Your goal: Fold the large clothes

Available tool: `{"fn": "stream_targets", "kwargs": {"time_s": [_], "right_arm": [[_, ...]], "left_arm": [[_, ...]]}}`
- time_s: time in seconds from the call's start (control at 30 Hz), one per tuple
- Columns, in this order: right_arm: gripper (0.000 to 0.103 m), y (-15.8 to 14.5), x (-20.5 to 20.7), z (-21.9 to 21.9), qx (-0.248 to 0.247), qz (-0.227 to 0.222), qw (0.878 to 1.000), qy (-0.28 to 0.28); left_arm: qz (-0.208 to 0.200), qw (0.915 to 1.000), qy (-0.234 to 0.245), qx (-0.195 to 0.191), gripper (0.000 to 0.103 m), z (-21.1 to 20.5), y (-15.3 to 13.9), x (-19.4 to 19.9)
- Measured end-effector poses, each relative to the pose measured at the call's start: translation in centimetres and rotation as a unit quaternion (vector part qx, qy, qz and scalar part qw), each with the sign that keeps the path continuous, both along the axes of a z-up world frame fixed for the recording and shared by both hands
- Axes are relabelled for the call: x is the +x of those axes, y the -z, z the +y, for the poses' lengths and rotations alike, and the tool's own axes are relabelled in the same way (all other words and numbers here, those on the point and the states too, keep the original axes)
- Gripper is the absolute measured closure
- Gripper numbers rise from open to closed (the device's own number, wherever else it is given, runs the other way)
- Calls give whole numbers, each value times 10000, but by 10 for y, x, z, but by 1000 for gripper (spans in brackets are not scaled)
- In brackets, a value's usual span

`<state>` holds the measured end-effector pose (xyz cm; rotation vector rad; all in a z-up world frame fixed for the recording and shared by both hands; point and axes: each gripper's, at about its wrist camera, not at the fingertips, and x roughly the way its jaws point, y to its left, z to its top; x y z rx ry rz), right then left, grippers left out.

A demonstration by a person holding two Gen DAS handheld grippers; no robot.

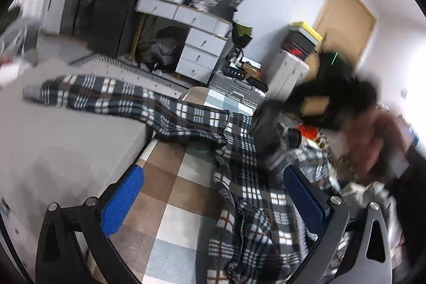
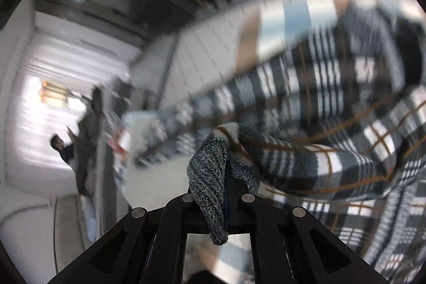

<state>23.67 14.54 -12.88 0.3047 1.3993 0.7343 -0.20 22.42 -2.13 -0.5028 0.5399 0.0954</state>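
While hidden leftward, plaid garment's (image 2: 306,164) clamped cuff (image 2: 210,177).

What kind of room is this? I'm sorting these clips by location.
Probably a lived-in bedroom or home workroom: a white drawer desk cluttered on top, a wooden door, and a plaid garment spread over a checkered surface.

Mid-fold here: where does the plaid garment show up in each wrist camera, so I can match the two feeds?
Left wrist: the plaid garment runs from the left middle down to the bottom centre, between the open left gripper.
Right wrist: it fills the right half, its ribbed cuff pinched by the right gripper.
Shared landmark: the checked cloth beneath.
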Motion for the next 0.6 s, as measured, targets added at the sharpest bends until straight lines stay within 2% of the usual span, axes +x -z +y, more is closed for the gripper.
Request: {"fn": "stream_targets", "kwargs": {"time_s": [0.07, 0.1, 0.13, 0.2, 0.23, 0.27, 0.3, 0.33, 0.43, 0.5, 0.57, 0.6], "right_arm": [[95, 40, 9, 7, -123, 270, 9995, -94], [94, 51, 12, 9, -100, 336, 9992, -168], [87, 57, 15, 8, -64, 281, 9994, -183], [56, 54, 20, 2, 140, 84, 9997, -185], [28, 46, 20, -8, 436, -38, 9988, -209], [12, 34, 24, -8, 672, -148, 9972, -280], [8, 16, 25, -22, 936, -455, 9938, -395], [4, 0, 25, -29, 925, -697, 9925, -401], [3, -40, 29, -80, 814, -1344, 9869, -374], [1, -56, 38, -116, 480, -1746, 9833, -155], [0, -61, 49, -169, -185, -2150, 9757, 382], [0, -59, 57, -189, -549, -2203, 9718, 631]], "left_arm": [[22, 9998, 18, -209, 1, 3, 3, 3], [33, 9997, 18, -241, 1, 2, 3, 4], [31, 9998, 33, -195, 1, -1, 3, 6], [10, 10000, 60, -52, 1, -5, 2, 6], [-2, 9999, 100, 52, 1, -10, 2, 7], [0, 9998, 147, 103, 1, -11, 2, 8], [23, 9997, 209, 132, 1, -14, 2, 9], [30, 9996, 247, 128, 1, -12, 3, 10], [126, 9990, 417, 63, 1, -15, 5, 15], [152, 9987, 486, 85, 1, -19, 5, 16], [173, 9982, 552, 180, 1, -25, 5, 16], [176, 9979, 563, 255, 1, -28, 4, 16]]}}
